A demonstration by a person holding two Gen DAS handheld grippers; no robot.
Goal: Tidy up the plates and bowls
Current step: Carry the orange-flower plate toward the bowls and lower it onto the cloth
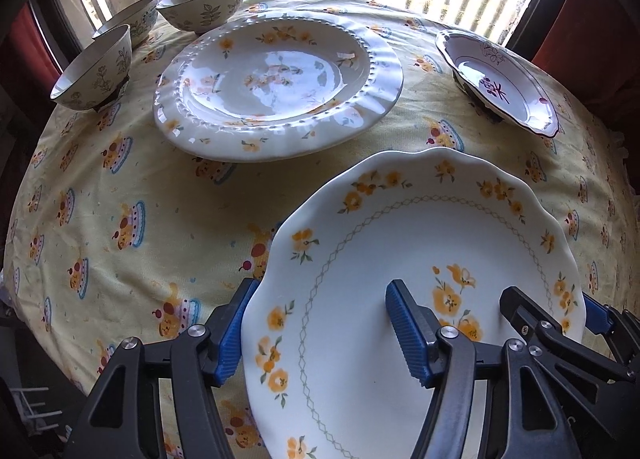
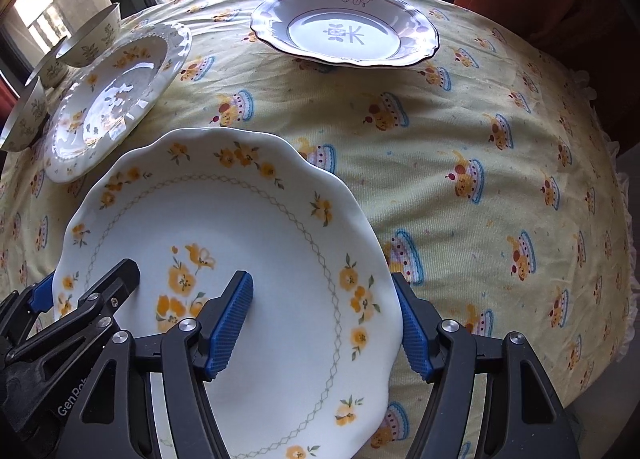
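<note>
Plate (image 1: 400, 243): my left tongs (image 1: 320, 335) and right tongs (image 2: 324, 323) each straddle its rim, pads not clearly pressing.
Beyond: beaded plate (image 1: 276, 83), three bowls (image 1: 200, 3), purple dish (image 2: 344, 31).
Under: cloth (image 2: 480, 179).

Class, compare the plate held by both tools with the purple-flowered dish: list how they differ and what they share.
The held plate carries orange flowers; the dish has purple ones. The plate is gripped at both edges and tilted; the dish sits flat and untouched on the tablecloth. The dish has a dark rim line; the plate has none. Both have wavy rims.
</note>
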